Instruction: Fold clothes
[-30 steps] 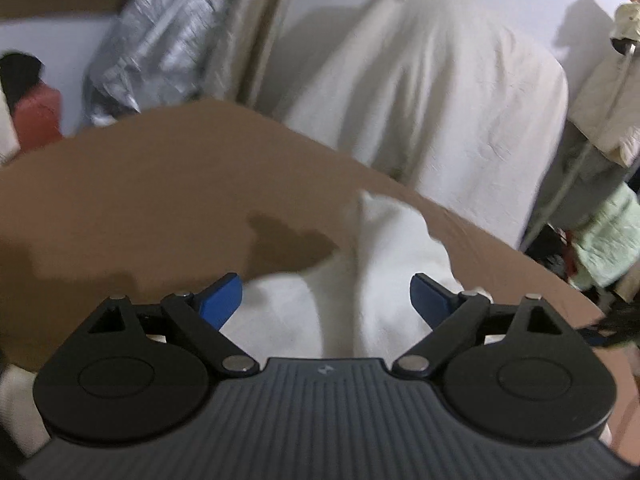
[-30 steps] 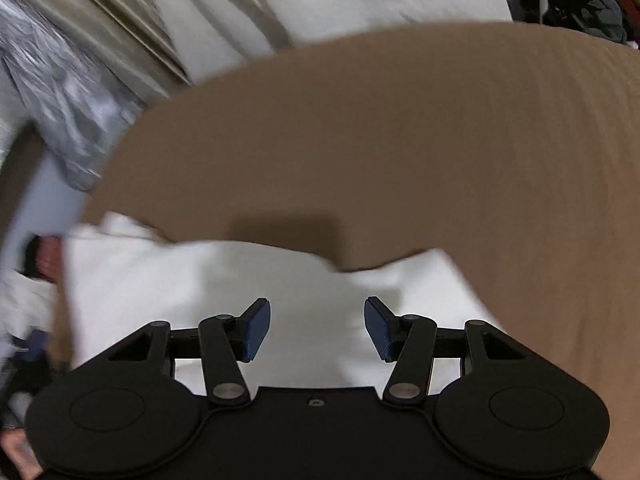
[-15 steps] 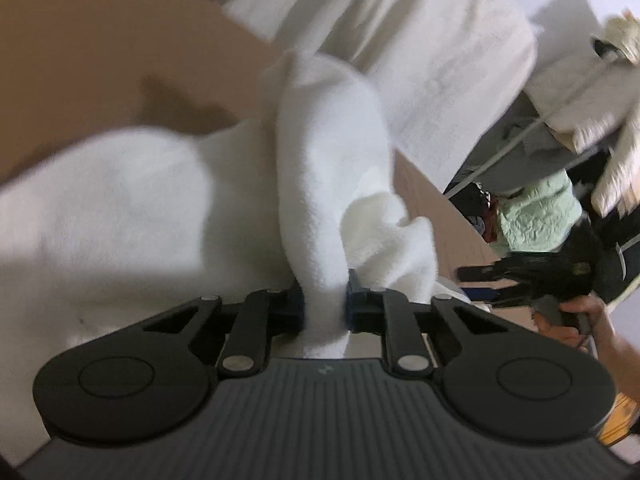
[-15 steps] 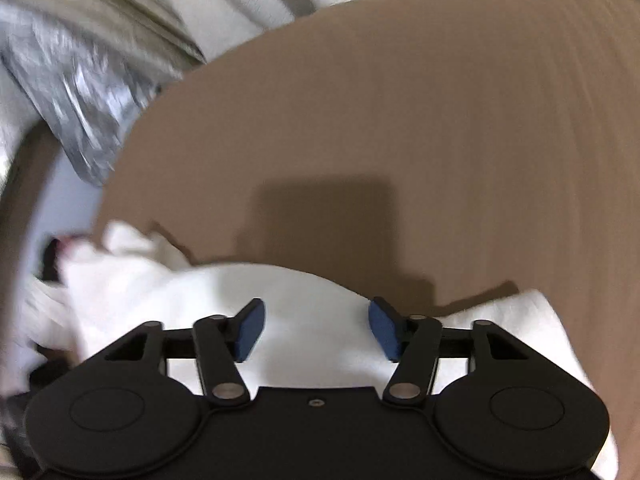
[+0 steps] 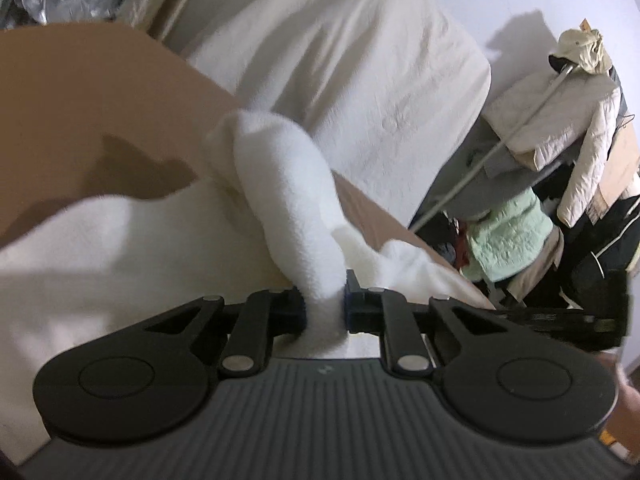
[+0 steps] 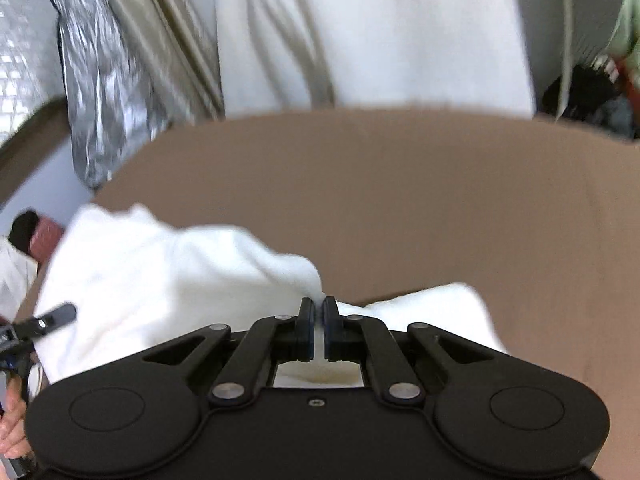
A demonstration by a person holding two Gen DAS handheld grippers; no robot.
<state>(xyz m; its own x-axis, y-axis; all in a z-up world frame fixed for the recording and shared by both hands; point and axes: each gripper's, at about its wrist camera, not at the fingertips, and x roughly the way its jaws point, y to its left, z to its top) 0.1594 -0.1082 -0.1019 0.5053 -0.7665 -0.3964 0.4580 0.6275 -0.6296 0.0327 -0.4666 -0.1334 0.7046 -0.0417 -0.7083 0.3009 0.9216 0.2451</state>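
Pinching a thick fold of the white garment (image 5: pixel 292 208), the left gripper (image 5: pixel 325 306) points slightly downward over the brown table (image 5: pixel 80 92), its two fingers (image 5: pixel 288 312) pressed against either side of the fleecy cloth so that a rounded ridge of it stands up in front of them. The rest of the garment spreads out flat to the left and right of that ridge on the tabletop.

The right gripper (image 6: pixel 319 320) tilts down more steeply toward the same table (image 6: pixel 400 200). Its fingers (image 6: pixel 306 328) are drawn almost together, with a thin edge of the white garment (image 6: pixel 160 276) caught between their tips; the cloth rises to a small peak at that spot and lies bunched to the left and in a flatter band to the right.

At the left edge of the right wrist view, part of the other gripper shows beside a bit of the person's hand (image 6: pixel 12 420).

Beyond the table stand a large shape under a cream sheet (image 5: pixel 360 60), a silvery cover (image 6: pixel 100 80), and a rack hung with jackets (image 5: pixel 560 120). No container can be seen.
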